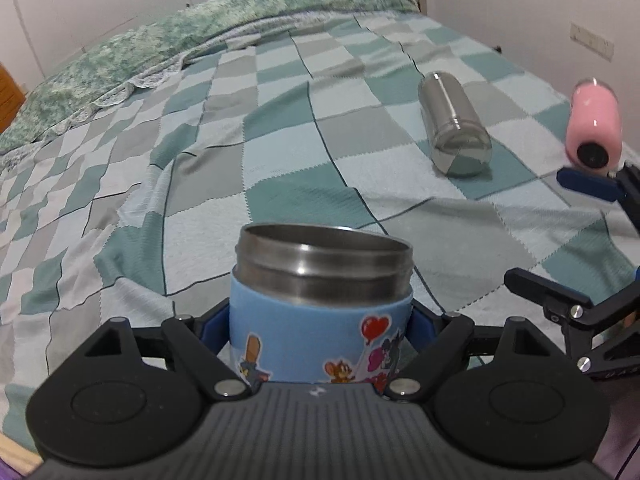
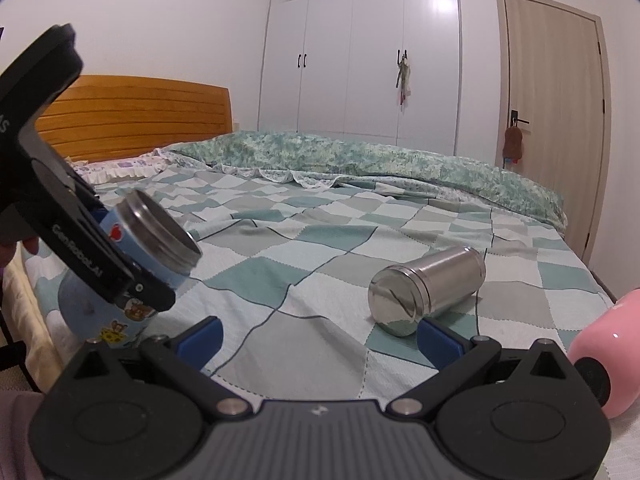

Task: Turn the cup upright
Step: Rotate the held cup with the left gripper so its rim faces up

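From the left wrist, my left gripper (image 1: 320,344) pinches the blue cup (image 1: 320,320) at 6 o'clock, its steel mouth facing away along the fingers. From the right wrist, my right gripper (image 2: 320,340) is spread and empty; the cup sits at 9 o'clock, tilted, long axis slanting mouth-up toward 2 o'clock (roughly halfway, I judge), still to be stood on the checked bedspread (image 2: 304,240)

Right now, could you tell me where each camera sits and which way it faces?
Left wrist: on the left gripper, facing across the bed; its fingers clamp the blue cup; the right gripper shows at right.
Right wrist: on the open right gripper, facing the headboard and wardrobe.
Shared: steel cup and pink cup, both lying down.
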### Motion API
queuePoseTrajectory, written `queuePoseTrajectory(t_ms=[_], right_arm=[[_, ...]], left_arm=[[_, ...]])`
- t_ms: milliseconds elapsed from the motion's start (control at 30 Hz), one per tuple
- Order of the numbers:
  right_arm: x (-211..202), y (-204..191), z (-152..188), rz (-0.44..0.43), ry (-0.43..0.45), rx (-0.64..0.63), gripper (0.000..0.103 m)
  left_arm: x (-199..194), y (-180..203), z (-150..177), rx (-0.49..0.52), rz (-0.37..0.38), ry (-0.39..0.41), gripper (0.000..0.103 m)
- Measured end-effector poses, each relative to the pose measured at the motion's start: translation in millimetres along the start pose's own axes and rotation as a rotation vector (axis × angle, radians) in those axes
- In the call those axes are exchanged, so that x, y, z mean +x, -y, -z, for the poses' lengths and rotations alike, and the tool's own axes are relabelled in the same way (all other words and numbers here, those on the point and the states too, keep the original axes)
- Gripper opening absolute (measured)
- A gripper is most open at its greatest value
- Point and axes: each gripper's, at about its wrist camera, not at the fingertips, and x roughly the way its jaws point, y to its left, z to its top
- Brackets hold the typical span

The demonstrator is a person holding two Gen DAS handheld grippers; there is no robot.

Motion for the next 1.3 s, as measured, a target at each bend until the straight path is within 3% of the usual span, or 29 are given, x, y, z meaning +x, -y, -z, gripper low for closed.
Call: queuePoseTrajectory(t_ms=[300, 600, 767, 933, 1133, 1200, 1233, 1300], right_arm=[[1, -6, -5, 0.001, 0.032, 0.024, 0.103], [13, -10, -8, 0.024, 0.036, 0.045, 0.103], [15, -11, -8, 0.036, 0.032, 0.050, 0.103], [18, -13, -7, 0.046, 0.022, 0.047, 0.103], [19, -13, -8, 0.058, 0.020, 0.046, 0.103], [19, -13, -8, 0.062, 0.024, 0.046, 0.103], [18, -13, -8, 0.063, 0.028, 0.047, 0.103], [17, -12, -8, 0.068, 0.037, 0.049, 0.103]], left_arm=[[-12, -33, -1, -0.167, 0.048, 0.129, 0.085], [0, -45, -5, -0.286, 0.034, 0.307, 0.085], [20, -41, 6, -0.292, 0.029, 0.346, 0.085], [23, -26, 25, -0.238, -0.008, 0.409, 0.085], [24, -23, 27, -0.226, -0.022, 0.418, 0.085], [24, -23, 27, -0.225, -0.023, 0.417, 0.090], [23, -23, 27, -0.218, -0.024, 0.419, 0.101], [16, -20, 29, -0.208, -0.036, 0.446, 0.103]])
